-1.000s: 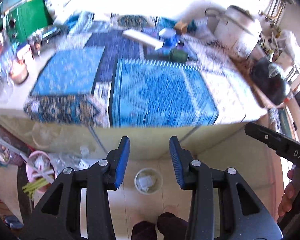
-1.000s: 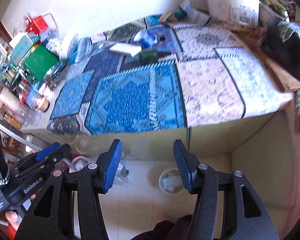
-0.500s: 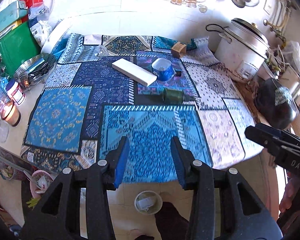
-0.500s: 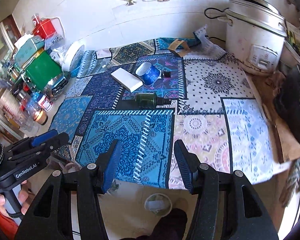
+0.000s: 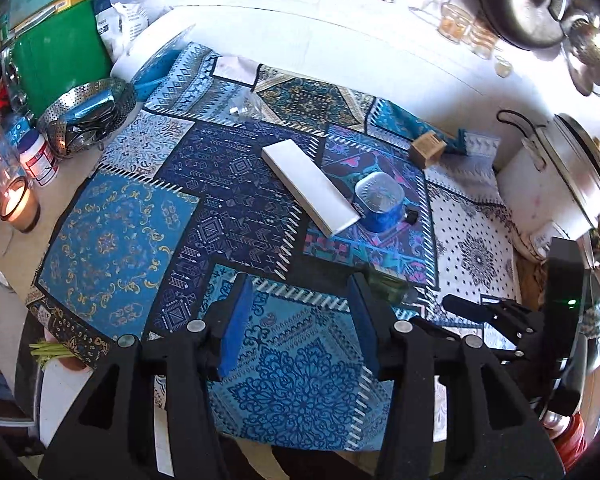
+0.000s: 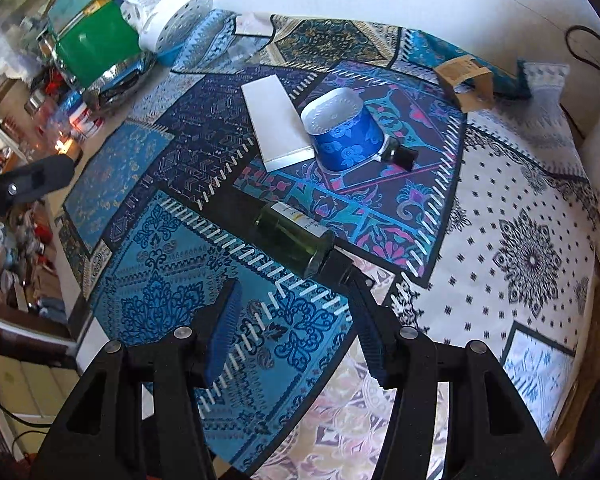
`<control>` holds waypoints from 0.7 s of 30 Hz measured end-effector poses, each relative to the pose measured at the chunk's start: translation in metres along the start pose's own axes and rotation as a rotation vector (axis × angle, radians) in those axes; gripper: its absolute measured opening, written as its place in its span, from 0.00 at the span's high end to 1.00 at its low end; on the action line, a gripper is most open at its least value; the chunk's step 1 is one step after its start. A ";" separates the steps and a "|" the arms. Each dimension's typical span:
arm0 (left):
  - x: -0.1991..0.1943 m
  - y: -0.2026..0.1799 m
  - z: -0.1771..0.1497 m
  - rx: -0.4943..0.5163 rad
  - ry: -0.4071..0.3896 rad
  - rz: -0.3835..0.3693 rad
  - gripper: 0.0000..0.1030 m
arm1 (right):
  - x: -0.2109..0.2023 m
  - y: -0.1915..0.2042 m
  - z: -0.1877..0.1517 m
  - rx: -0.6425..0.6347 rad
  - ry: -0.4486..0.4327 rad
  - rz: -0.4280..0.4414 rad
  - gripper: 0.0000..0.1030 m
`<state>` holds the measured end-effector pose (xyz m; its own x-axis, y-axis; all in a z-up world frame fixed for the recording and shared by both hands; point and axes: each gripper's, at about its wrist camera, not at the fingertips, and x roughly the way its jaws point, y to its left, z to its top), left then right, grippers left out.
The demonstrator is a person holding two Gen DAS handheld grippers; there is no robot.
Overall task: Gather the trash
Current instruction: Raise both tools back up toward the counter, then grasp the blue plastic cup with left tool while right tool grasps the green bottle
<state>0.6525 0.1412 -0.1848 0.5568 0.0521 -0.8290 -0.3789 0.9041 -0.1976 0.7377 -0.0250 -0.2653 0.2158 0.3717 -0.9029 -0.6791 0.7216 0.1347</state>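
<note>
With both jaws apart and empty, advance the right gripper forward to the green glass bottle lying just ahead, straddle its body crosswise, while the left gripper hovers clear.

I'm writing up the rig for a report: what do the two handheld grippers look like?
Both the left gripper and right gripper share one design: black plastic triangular cut-out frames, silver pivot screws, and two fingers faced with ribbed blue pads. No cables or sleeves show.
</note>
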 end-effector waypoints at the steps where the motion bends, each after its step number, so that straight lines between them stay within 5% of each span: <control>1: 0.003 0.002 0.003 -0.001 0.002 0.012 0.53 | 0.006 -0.001 0.004 -0.011 0.009 -0.005 0.50; 9: 0.051 0.010 0.035 0.041 0.079 -0.044 0.52 | 0.039 -0.009 0.024 0.046 0.061 0.005 0.50; 18: 0.087 -0.004 0.085 0.274 0.139 -0.135 0.52 | 0.052 -0.014 0.032 0.280 0.042 0.024 0.51; 21: 0.106 -0.017 0.092 0.323 0.190 -0.196 0.45 | 0.051 -0.013 0.030 0.322 0.028 0.022 0.51</control>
<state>0.7860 0.1699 -0.2212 0.4377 -0.1862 -0.8796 -0.0115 0.9771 -0.2125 0.7784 0.0025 -0.3009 0.1808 0.3761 -0.9088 -0.4255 0.8630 0.2725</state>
